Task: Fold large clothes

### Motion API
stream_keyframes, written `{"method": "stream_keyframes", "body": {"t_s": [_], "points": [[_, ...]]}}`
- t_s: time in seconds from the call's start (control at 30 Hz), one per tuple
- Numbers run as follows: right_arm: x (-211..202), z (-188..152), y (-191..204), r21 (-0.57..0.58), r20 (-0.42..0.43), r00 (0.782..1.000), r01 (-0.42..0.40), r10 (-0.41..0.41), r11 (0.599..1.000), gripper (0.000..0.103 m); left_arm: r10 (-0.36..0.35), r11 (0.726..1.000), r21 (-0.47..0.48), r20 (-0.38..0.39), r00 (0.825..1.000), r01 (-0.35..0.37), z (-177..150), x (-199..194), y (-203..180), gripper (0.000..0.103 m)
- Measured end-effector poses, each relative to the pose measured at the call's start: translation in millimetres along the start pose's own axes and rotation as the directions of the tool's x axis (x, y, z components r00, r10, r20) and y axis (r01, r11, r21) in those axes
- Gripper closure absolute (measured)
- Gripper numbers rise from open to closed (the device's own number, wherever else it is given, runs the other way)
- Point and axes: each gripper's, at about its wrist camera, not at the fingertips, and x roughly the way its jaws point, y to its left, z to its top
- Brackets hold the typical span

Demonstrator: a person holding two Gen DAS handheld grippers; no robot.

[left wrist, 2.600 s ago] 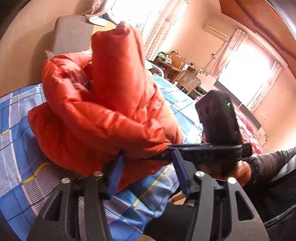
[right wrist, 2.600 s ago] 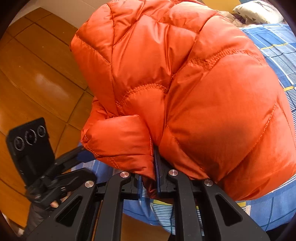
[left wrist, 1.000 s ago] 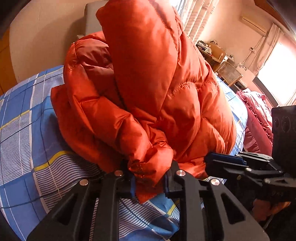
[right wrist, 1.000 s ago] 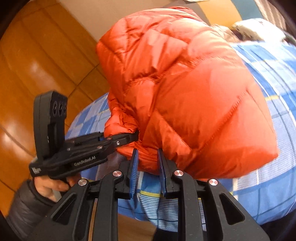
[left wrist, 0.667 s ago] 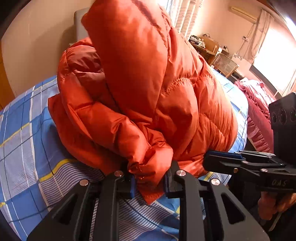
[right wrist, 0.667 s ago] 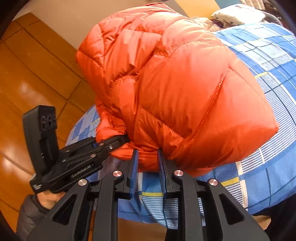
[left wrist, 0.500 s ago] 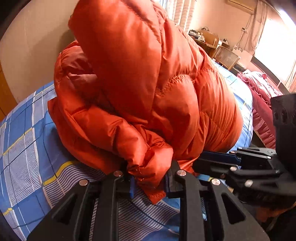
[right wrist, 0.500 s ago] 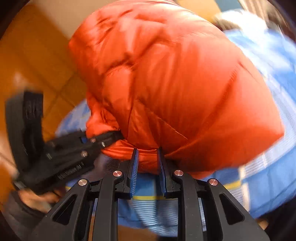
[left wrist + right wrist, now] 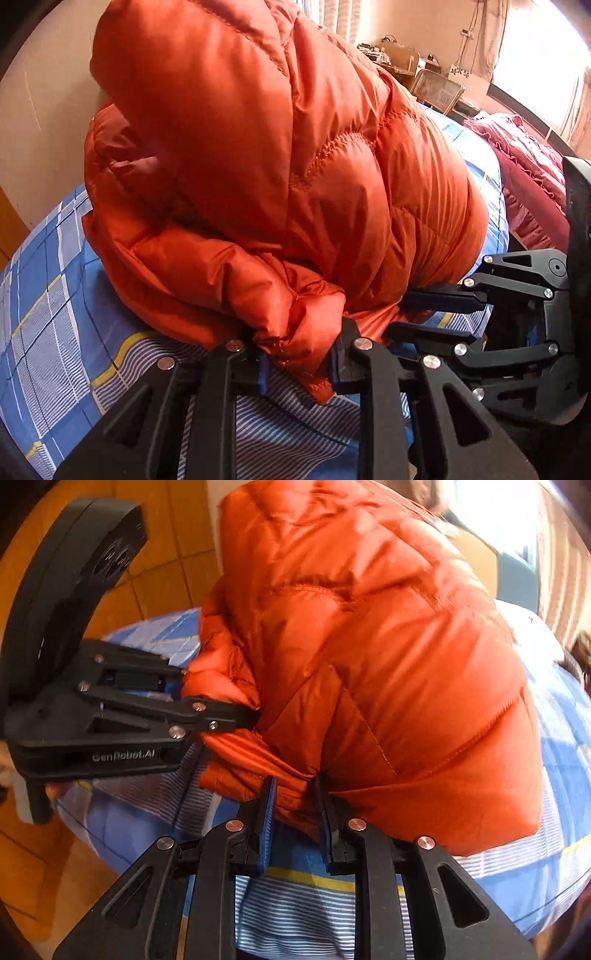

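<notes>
A puffy orange down jacket (image 9: 295,177) lies bunched in a tall heap on the blue checked bedsheet (image 9: 55,332). My left gripper (image 9: 297,363) is shut on a bundled edge of the jacket at the heap's near side. In the right wrist view the same jacket (image 9: 388,657) fills the frame, and my right gripper (image 9: 293,818) is shut on a fold of its lower edge. The two grippers hold the jacket close together: the right gripper (image 9: 436,314) shows at the right of the left wrist view, and the left gripper (image 9: 236,710) shows at the left of the right wrist view.
A dark red ruffled blanket (image 9: 528,177) lies on the bed's far right. A desk and a wicker chair (image 9: 436,88) stand by bright curtained windows. Wooden floor (image 9: 48,867) shows past the bed's edge. A beige wall (image 9: 44,122) rises behind the bed.
Both grippers stay shut on the jacket. The right gripper has swung sideways and rolled, closing in beside the left one, and the jacket heap has shifted with it.
</notes>
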Motion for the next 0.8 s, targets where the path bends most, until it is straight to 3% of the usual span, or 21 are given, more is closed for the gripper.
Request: {"method": "stream_keyframes", "body": {"t_s": [0.43, 0.6, 0.8], "points": [[-5, -19, 27, -0.215, 0.013, 1.0, 0.028, -0.026, 0.976, 0.083, 0.014, 0.999, 0.052, -0.005, 1.0, -0.014, 5, -1, -10, 0.081], [-9, -32, 37, -0.243, 0.009, 0.999, 0.036, -0.035, 0.969, 0.083, 0.016, 0.998, 0.06, -0.003, 1.0, -0.016, 3, 0, -13, 0.081], [-7, -33, 52, -0.378, -0.008, 0.997, 0.064, -0.072, 0.924, 0.083, 0.028, 0.995, 0.093, -0.013, 1.0, -0.027, 3, 7, -17, 0.081]]}}
